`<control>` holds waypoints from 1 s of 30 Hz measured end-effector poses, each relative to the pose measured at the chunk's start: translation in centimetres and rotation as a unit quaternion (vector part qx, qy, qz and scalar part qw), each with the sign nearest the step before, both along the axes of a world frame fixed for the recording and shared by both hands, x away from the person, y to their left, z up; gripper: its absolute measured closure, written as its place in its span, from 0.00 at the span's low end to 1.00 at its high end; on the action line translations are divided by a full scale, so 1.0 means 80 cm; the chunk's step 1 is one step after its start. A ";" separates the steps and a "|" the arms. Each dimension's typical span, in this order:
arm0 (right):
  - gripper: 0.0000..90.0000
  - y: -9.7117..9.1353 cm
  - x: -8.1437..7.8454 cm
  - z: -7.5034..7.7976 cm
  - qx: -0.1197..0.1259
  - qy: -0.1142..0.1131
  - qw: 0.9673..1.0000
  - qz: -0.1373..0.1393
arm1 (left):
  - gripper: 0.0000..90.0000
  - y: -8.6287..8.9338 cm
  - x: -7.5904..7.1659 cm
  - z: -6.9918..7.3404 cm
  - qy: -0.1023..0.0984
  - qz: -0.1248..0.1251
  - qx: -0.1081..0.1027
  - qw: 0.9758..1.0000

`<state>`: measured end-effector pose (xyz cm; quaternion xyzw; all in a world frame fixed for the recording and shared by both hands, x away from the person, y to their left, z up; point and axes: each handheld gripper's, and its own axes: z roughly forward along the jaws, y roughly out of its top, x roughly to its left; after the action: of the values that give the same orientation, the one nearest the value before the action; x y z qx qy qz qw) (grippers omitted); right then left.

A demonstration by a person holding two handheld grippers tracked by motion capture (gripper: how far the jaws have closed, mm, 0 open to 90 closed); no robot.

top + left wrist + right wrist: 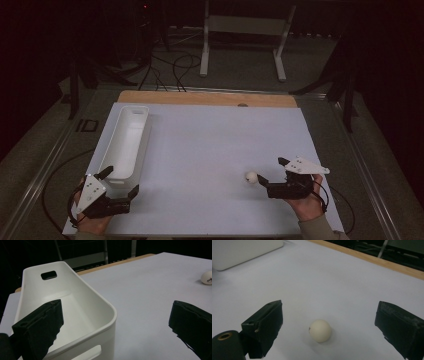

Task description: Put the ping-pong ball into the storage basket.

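Ball [320,330], small and white, lies on the tabletop [210,145] between the spread jaws of the right claw [328,325], touching neither jaw. In the high view the ball [251,177] sits just beside the right claw's [272,172] tips, toward the middle of the tabletop. The right claw is open and holds nothing; a hand [306,200] grips it from the near edge of the tabletop, with the grey plate on top.

The left claw [115,322] is also open, its jaws wide apart and empty. One jaw hangs over the near end of a long white bin [75,305], the other over bare tabletop beside it. In the high view the left claw [120,182] rests at the near left corner, right at the bin's [127,142] near end. The bin runs along the left side of the tabletop and looks empty, with a handle slot in its far wall. Ball and bin lie well apart.
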<state>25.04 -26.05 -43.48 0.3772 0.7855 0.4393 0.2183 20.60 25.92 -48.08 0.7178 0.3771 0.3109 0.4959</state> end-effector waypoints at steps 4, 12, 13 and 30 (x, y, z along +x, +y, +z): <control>0.09 0.002 0.003 -0.001 -0.006 0.008 1.000 0.001 | 0.00 0.000 0.000 0.000 0.000 0.000 0.000 1.000; 0.09 0.008 0.007 0.000 -0.015 0.020 1.000 0.005 | 0.00 0.000 0.000 0.000 0.001 0.000 0.000 1.000; 0.09 0.008 0.007 0.000 -0.015 0.020 1.000 0.005 | 0.00 0.000 0.000 0.000 0.001 0.000 0.000 1.000; 0.09 0.016 0.017 -0.001 -0.036 0.044 0.998 0.014 | 0.00 0.000 0.000 -0.001 0.002 0.000 0.000 1.000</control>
<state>26.37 -24.74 -43.56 0.3774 0.8147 0.3968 0.1905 20.63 25.91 -48.13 0.7186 0.3779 0.3095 0.4950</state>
